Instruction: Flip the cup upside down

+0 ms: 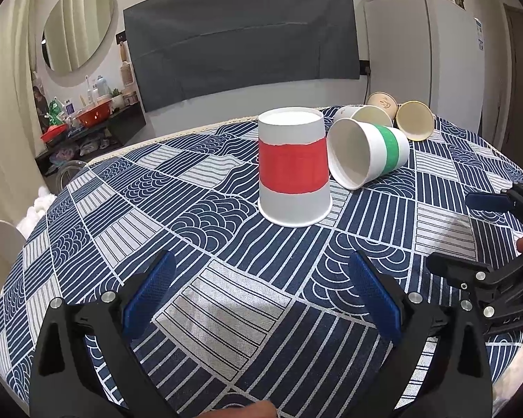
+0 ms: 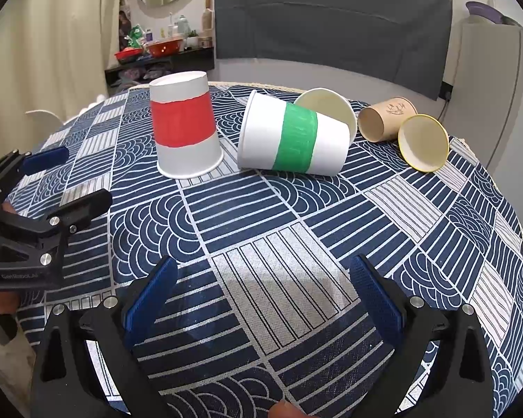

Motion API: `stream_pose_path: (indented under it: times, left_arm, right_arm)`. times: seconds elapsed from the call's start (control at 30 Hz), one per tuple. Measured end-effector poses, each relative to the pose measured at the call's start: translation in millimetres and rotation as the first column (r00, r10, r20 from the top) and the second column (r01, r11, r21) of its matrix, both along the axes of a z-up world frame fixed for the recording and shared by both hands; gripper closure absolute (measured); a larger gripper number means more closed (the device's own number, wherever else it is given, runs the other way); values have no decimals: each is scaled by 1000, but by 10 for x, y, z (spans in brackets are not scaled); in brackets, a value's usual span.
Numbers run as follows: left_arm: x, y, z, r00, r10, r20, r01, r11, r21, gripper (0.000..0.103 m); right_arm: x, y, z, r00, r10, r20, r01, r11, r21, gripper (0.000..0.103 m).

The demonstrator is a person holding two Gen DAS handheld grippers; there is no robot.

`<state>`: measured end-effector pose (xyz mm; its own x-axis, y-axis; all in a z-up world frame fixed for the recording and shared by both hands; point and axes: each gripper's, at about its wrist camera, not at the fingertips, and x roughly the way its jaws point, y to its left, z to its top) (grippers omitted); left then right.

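Note:
A white paper cup with a red band (image 1: 293,169) (image 2: 184,129) stands upside down, rim on the tablecloth. Right beside it a white cup with a green band (image 1: 369,151) (image 2: 294,136) lies on its side. My left gripper (image 1: 261,271) is open and empty, a short way in front of the red-band cup; it also shows at the left of the right wrist view (image 2: 69,177). My right gripper (image 2: 261,275) is open and empty, in front of the green-band cup; it also shows at the right of the left wrist view (image 1: 467,230).
Three more cups lie on their sides behind: a white one (image 2: 327,104), a brown one (image 2: 387,118) and a yellow-rimmed one (image 2: 423,142). The round table has a blue-and-white patterned cloth (image 2: 279,230). A fridge (image 1: 425,55) and a cluttered shelf (image 1: 87,118) stand beyond.

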<state>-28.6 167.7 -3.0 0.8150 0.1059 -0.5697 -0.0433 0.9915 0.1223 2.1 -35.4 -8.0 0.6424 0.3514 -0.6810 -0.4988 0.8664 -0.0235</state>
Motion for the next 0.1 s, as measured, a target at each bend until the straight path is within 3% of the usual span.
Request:
stream_pose_path:
  times: [0.1]
  left_arm:
    - [12,14,-3,1000,-4,-6,4,1000,-9,6]
  right_arm:
    - [1,1,0,1000,1,0,-1,1000,-1,8]
